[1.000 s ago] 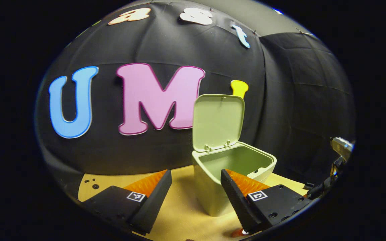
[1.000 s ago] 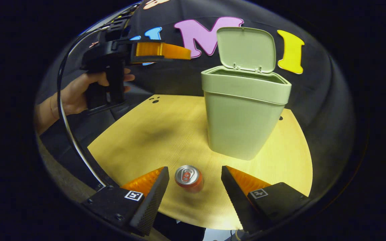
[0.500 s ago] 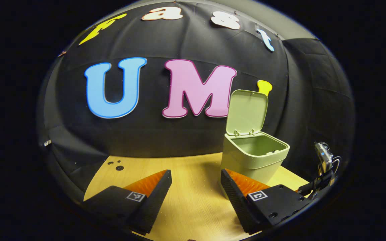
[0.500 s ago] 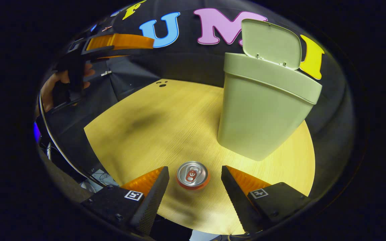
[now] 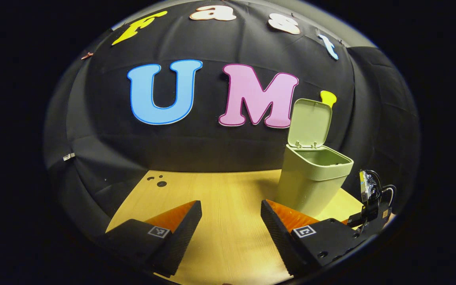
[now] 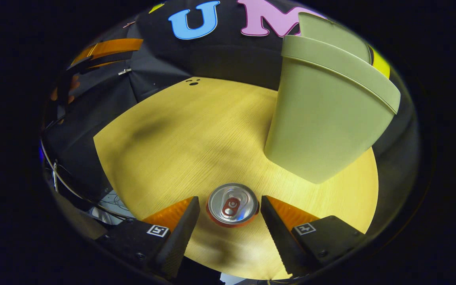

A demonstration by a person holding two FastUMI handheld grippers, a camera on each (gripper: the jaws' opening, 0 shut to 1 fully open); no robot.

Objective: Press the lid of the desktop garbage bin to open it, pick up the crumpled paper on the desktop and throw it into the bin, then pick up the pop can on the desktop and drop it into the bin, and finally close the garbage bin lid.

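Observation:
A pale green bin (image 5: 314,180) stands on the wooden table (image 5: 220,202) with its lid (image 5: 310,122) tipped up and open; its inside looks bare from here. In the right gripper view the bin (image 6: 327,114) rises close at the upper right. A pop can (image 6: 232,204) stands upright on the table, its silver top facing me, between the fingers of my right gripper (image 6: 230,211), which is open just above it. My left gripper (image 5: 231,225) is open and holds nothing, well left of the bin. It shows far off in the right gripper view as the left gripper (image 6: 101,49), held by a hand (image 6: 63,89).
The round wooden table (image 6: 180,134) has small holes (image 6: 192,82) near its far edge. The right gripper's body (image 5: 370,198) with its cables shows at the right of the left gripper view. Black cloth hangs behind and around the table.
My right gripper has come down over the can, which now sits larger between its fingers. My left gripper has drawn back and to the left, away from the bin.

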